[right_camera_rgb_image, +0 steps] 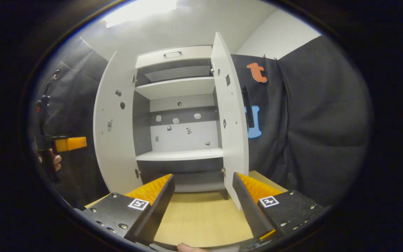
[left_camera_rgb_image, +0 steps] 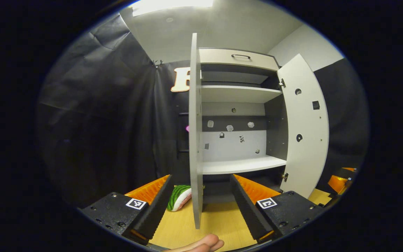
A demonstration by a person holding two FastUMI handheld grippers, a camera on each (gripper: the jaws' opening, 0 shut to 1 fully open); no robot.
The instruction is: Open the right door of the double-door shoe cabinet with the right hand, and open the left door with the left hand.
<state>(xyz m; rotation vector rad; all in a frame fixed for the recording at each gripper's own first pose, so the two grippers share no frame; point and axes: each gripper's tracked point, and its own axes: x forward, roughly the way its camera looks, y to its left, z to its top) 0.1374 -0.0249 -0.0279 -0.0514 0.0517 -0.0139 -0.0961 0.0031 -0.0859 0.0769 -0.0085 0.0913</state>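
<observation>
We see the shoe cabinet [left_camera_rgb_image: 238, 115] standing in the centre of the left gripper view, both doors swung outward and its pale shelves bare, so we judge the task essentially complete.

The left door [left_camera_rgb_image: 195, 140] appears edge-on just left of centre, its lower end between our left gripper [left_camera_rgb_image: 201, 206] fingers. The claw stands wide apart and neither finger presses the panel; we hold nothing. That straddling placement fits a hand that works the door by its edge. A watermelon-patterned object [left_camera_rgb_image: 179, 197] lies on the wooden surface [left_camera_rgb_image: 219, 224] at lower centre, just left of the door's foot.

The right door [right_camera_rgb_image: 231, 119] sits right of centre in the right gripper view, angled away from the cabinet, a dark handle on its far side. Our right gripper [right_camera_rgb_image: 203, 206] hangs at the bottom of that view, fingers spread wide and empty, the right finger just beside the door's lower corner; we cannot tell whether they touch.

At the left edge of the right gripper view, the other gripper shows beside the left door.
</observation>
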